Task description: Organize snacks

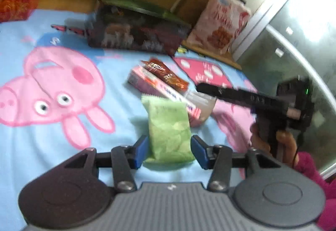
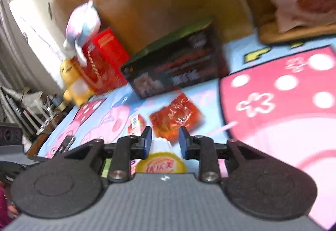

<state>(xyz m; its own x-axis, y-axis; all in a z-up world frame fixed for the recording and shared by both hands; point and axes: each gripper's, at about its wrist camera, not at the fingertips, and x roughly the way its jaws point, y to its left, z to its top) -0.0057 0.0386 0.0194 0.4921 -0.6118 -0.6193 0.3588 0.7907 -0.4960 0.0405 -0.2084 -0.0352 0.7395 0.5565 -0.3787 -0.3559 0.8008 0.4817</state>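
My left gripper (image 1: 169,150) has its blue pads on both sides of a green snack packet (image 1: 169,129) lying on the cartoon-pig sheet; the pads touch or nearly touch it. Beyond it lie a pink box (image 1: 159,88), a red-brown packet (image 1: 166,73) and a clear cup (image 1: 201,105). My right gripper (image 1: 241,96) reaches over the cup. In the right wrist view, my right gripper (image 2: 163,138) stands around a white cup with a yellow lid (image 2: 161,159), with an orange-red packet (image 2: 176,117) and the pink box (image 2: 136,124) just ahead.
A dark box with a green lid (image 1: 136,29) stands at the back of the bed, also in the right wrist view (image 2: 176,63). A pink snack bag (image 1: 220,21) leans on a wooden stool. A red box (image 2: 105,59) and plush toys (image 2: 75,82) sit at the far left.
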